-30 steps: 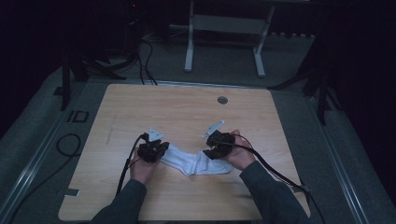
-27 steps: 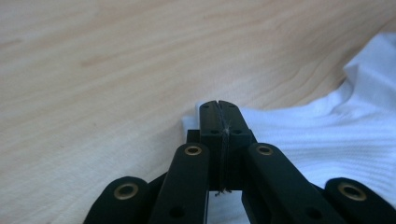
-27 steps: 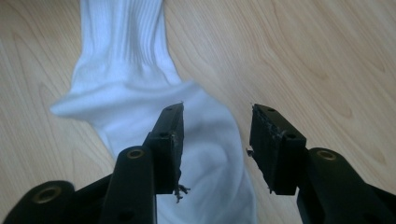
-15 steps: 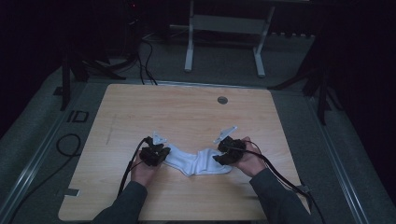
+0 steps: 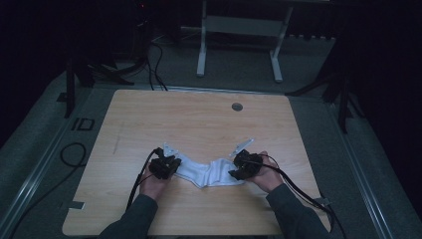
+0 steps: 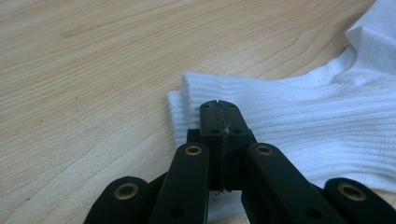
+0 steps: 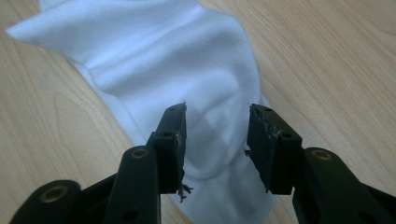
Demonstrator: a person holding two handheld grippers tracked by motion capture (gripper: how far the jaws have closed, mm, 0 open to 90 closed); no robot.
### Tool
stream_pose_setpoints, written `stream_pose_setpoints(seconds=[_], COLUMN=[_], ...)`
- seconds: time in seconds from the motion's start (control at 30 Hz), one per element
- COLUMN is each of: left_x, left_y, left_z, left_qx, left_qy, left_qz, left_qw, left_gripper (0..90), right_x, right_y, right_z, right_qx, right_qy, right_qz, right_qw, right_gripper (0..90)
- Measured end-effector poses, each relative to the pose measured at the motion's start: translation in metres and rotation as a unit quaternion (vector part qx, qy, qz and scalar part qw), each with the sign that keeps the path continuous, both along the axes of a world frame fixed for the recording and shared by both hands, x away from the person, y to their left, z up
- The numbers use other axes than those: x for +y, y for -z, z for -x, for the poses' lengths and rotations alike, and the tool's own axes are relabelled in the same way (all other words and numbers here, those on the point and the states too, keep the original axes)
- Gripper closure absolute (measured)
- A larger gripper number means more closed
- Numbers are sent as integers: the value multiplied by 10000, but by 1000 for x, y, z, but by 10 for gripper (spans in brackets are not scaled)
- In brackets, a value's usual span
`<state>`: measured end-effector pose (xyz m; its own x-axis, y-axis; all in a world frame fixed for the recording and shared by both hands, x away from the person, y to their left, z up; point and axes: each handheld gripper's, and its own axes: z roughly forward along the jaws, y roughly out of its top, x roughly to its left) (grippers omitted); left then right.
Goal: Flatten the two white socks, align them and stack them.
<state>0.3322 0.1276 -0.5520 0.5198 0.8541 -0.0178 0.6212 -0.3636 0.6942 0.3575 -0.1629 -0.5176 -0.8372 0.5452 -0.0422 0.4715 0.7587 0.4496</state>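
A white sock lies stretched out on the wooden table between both hand-held grippers. My left gripper is at its left end. In the left gripper view the jaws are pressed together, tips resting on the ribbed cuff; no fabric shows between them. My right gripper is at the sock's right end. In the right gripper view it stands open just above the smooth foot part, which lies below the gap. Its jaws have just been closing, and the pads do not press the fabric.
A round grommet hole sits near the table's far edge. Black cables trail from both grippers over the near edge. A white metal stand and more cables are on the dark floor behind the table.
The right hand has moved right and down toward the table, and the sock between the grippers has been drawn out longer and flatter. The left hand has hardly shifted.
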Motion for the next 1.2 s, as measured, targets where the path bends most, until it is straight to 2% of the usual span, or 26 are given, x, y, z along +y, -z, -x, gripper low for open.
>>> stream_pose_setpoints(seconds=[0.43, 0.6, 0.63, 0.9, 1.0, 1.03, 1.07, 1.2], left_x=[0, 0, 0, 0, 0, 0, 0, 0], left_y=[0, 1, 1, 1, 1, 1, 1, 1], left_z=[2, 3, 3, 4, 4, 4, 4, 4], left_qx=[-14, -17, -20, -14, -11, -10, -9, -2], left_qy=[-17, -17, -27, -37, -40, -40, -39, -31], left_qz=[-15, -19, -11, -12, -7, -4, -4, 3], left_qw=[10000, 10000, 10000, 10000, 10000, 10000, 10000, 10000], left_gripper=[899, 899, 899, 899, 899, 899, 899, 899], right_x=[-1, -1, -2, -6, -4, -4, -4, -5], right_y=[8, 9, 9, 12, 14, 14, 13, 12], right_z=[-5, -9, -10, -11, -12, -13, -13, -13], right_qx=[163, 133, 103, 136, 185, 191, 133, 109], right_qy=[160, 303, 427, 566, 525, 498, 483, 473], right_qz=[-144, -106, -58, 4, -71, -88, -49, -14], right_qw=[9996, 9994, 9990, 9983, 9984, 9985, 9987, 9988], right_gripper=[618, 628, 633, 646, 722, 765, 848, 876])
